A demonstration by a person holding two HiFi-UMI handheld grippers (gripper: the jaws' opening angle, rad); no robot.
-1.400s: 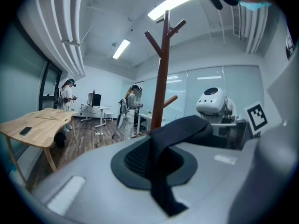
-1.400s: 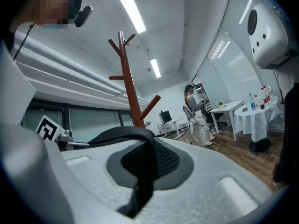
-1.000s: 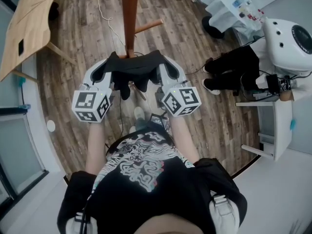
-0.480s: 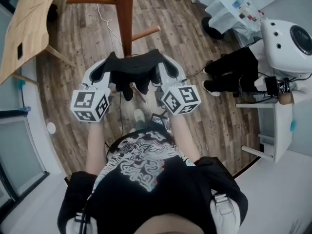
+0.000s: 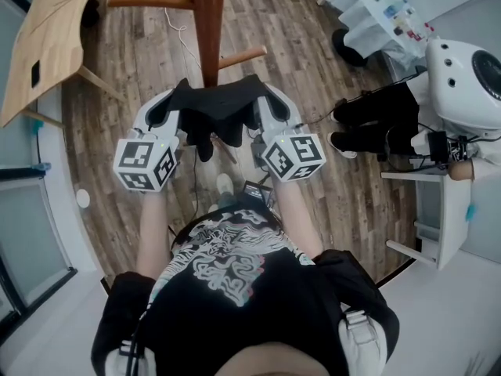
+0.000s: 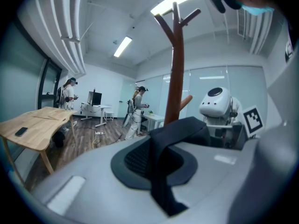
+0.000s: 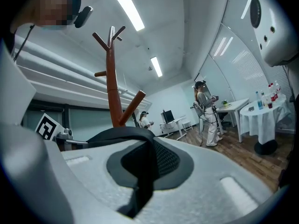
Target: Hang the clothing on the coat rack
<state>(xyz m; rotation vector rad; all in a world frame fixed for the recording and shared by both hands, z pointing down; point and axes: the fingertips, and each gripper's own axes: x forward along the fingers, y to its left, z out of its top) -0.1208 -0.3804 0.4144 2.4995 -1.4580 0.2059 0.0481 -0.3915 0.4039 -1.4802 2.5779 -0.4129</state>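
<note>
A black garment [image 5: 215, 110] is stretched between my two grippers in front of my chest. My left gripper [image 5: 172, 104] is shut on its left edge, and a fold of the fabric [image 6: 159, 171] is pinched in the jaws. My right gripper [image 5: 264, 100] is shut on the right edge, where the cloth [image 7: 140, 171] runs down between the jaws. The brown wooden coat rack [image 5: 209, 22] stands just beyond the garment, with pegs sticking out left and right. Its pole [image 6: 176, 78] rises above the cloth, and its forked top [image 7: 111, 41] shows higher up.
A light wooden table [image 5: 47, 37] stands at the far left. At the right are a white robot head [image 5: 462, 65], a person's dark-clad legs [image 5: 376, 112] and a white-covered table [image 5: 376, 10]. Cables [image 5: 176, 41] lie on the wood floor near the rack. People stand in the background [image 6: 135, 106].
Both grippers, with the garment still held, have crept slightly toward the coat rack. The grip on the cloth looks the same.
</note>
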